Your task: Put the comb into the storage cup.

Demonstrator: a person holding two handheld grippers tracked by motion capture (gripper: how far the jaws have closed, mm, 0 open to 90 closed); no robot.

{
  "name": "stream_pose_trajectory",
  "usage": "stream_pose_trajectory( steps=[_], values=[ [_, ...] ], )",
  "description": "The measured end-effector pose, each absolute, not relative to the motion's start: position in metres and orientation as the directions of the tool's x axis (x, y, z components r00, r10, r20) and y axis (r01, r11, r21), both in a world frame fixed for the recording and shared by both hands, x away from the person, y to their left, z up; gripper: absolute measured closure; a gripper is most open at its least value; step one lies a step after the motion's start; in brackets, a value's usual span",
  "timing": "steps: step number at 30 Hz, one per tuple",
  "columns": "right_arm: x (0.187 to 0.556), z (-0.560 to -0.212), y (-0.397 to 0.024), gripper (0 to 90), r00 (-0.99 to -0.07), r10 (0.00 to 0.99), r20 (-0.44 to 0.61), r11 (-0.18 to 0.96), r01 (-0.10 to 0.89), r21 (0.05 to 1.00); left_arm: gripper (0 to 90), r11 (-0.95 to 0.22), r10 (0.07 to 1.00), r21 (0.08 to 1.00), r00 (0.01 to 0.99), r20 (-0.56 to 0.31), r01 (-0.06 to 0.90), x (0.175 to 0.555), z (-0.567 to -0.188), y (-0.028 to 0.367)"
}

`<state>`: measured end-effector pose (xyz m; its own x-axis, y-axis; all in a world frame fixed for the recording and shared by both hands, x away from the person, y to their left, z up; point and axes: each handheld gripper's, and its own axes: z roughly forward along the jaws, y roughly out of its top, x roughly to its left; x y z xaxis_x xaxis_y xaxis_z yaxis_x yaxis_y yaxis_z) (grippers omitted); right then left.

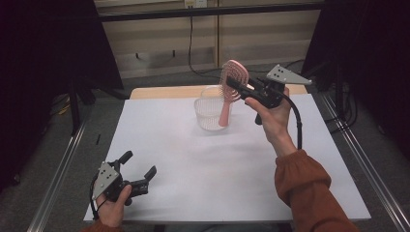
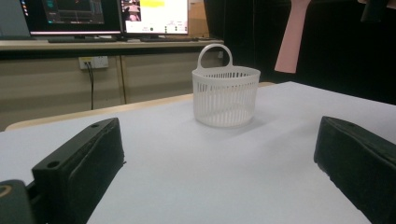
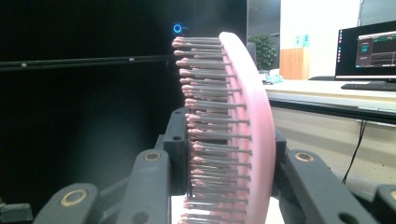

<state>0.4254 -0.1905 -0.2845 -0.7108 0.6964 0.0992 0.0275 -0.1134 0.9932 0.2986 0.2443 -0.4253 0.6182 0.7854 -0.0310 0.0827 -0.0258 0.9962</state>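
My right gripper (image 1: 234,87) is shut on the head of a pink hairbrush (image 1: 233,82), held up in the air with its handle hanging down over a white slatted basket (image 1: 209,112). In the right gripper view the brush head (image 3: 250,126) stands edge-on between the two jaws, bristles pointing left. My left gripper (image 1: 140,164) rests low at the near left corner of the white table (image 1: 193,164), open with nothing between its jaws. The left gripper view looks across the table at the basket (image 2: 226,95), and the brush handle (image 2: 292,37) hangs at the top right.
The basket stands near the far edge of the table, with a loop handle at its rim. Metal rails (image 1: 58,179) run along both sides of the table. Monitors (image 2: 107,16) and a desk sit beyond the far edge.
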Motion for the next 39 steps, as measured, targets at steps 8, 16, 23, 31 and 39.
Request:
stream_pose_trajectory(
  steps=[8, 16, 23, 31, 39],
  values=[
    [0.434, -0.277, -0.189, 65.1, -0.701, 0.707, 0.089, -0.117, 0.008, 0.993, 1.6, -0.016, 0.79, 0.996, 0.611, -0.043, 0.09, 0.299, -0.425, 0.245],
    [0.447, -0.276, -0.187, 65.0, -0.675, 0.73, 0.105, -0.135, 0.007, 0.991, 2.3, -0.013, 0.787, 0.997, 0.615, -0.04, 0.08, 0.298, -0.425, 0.244],
    [0.455, -0.281, -0.184, 65.1, -0.652, 0.747, 0.126, -0.165, 0.002, 0.986, 2.3, -0.01, 0.788, 0.996, 0.613, -0.046, 0.088, 0.299, -0.425, 0.245],
    [0.466, -0.287, -0.184, 65.1, -0.631, 0.762, 0.143, -0.175, 0.011, 0.984, 2.3, -0.016, 0.784, 0.996, 0.619, -0.045, 0.093, 0.298, -0.425, 0.243],
    [0.476, -0.291, -0.179, 65.1, -0.608, 0.78, 0.146, -0.177, 0.009, 0.984, 2.3, -0.024, 0.782, 0.995, 0.622, -0.04, 0.095, 0.299, -0.426, 0.243]
  ],
)
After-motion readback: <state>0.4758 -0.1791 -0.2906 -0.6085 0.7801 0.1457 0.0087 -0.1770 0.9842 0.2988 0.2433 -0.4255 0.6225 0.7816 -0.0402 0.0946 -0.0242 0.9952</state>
